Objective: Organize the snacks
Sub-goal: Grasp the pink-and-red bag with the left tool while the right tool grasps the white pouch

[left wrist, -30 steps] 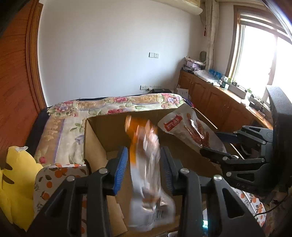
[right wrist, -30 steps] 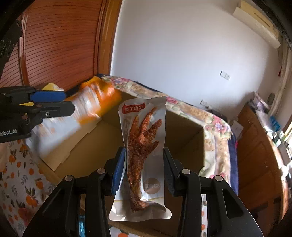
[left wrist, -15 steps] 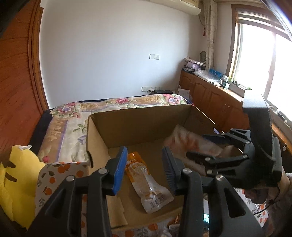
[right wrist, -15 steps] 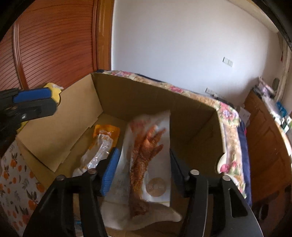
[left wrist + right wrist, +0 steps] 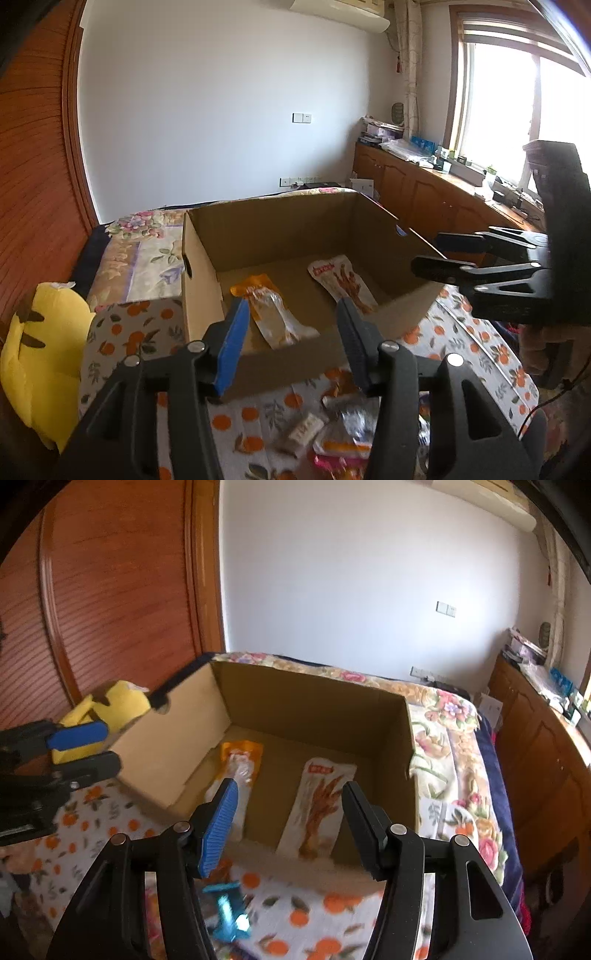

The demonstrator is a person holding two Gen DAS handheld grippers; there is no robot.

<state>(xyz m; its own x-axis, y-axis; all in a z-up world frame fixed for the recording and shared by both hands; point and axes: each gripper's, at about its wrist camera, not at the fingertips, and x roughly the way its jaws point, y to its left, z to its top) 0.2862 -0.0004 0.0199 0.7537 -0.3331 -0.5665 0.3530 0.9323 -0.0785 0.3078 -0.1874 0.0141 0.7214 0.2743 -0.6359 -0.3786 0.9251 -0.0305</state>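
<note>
An open cardboard box (image 5: 280,225) (image 5: 317,701) stands on the orange-print cloth. Two snack packets lie flat on its floor: an orange-topped clear packet (image 5: 271,310) (image 5: 236,771) on the left and a white packet printed with chicken feet (image 5: 343,284) (image 5: 321,801) on the right. My left gripper (image 5: 291,325) hangs over the box's near wall, jaws opening, nothing between them. My right gripper (image 5: 288,812) sits back over the near wall too, jaws opening and empty. Each gripper shows at the edge of the other's view.
Loose snack packets (image 5: 332,435) lie on the cloth in front of the box, and a blue wrapper (image 5: 229,912) lies below the right gripper. A yellow plush toy (image 5: 40,354) (image 5: 110,709) sits left of the box. A floral bedspread (image 5: 454,746) lies behind, wooden cabinets (image 5: 424,195) at right.
Both packets left the grippers and now lie on the box floor. Both grippers opened wider and drew back from over the box toward its near wall.
</note>
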